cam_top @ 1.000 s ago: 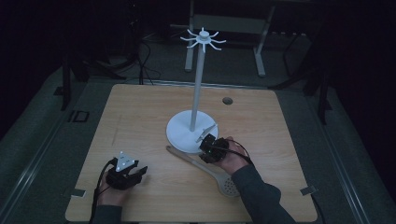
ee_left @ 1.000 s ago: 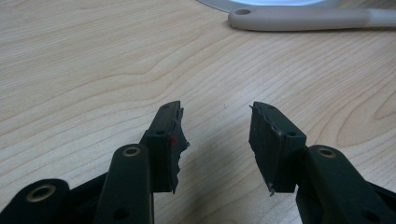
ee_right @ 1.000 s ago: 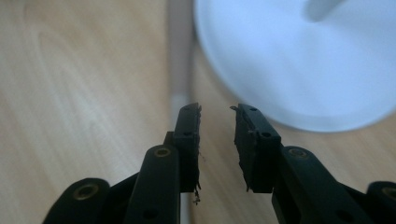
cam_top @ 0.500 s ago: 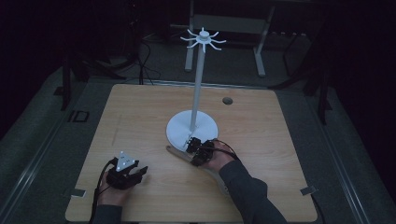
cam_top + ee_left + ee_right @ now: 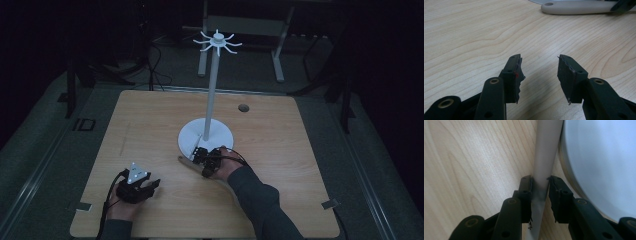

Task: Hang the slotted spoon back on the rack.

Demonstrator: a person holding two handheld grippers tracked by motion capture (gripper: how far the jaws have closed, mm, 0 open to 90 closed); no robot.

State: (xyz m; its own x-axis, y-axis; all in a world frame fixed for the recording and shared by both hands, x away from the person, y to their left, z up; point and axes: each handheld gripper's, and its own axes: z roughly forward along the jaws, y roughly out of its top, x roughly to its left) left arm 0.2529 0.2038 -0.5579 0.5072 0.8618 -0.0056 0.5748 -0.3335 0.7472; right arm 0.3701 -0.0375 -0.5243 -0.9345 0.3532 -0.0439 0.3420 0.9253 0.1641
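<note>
Beige utensil handle (image 5: 545,157) flat alongside stand base (image 5: 604,165)

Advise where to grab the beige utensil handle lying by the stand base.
Grip the straight handle mid-shaft, across its narrow width, coming from above. It lies flat on the table close beside the stand base, so a side approach looks blocked.

Utensil handle (image 5: 546,152) lies beside the stand base (image 5: 604,162).

Light wood-grain table (image 5: 150,125), rounded corners, small dark round hole (image 5: 243,107) near the far edge. A white stand's round base (image 5: 220,135) sits mid-table, and a pale utensil handle (image 5: 576,7) lies flat just beside it.
</note>
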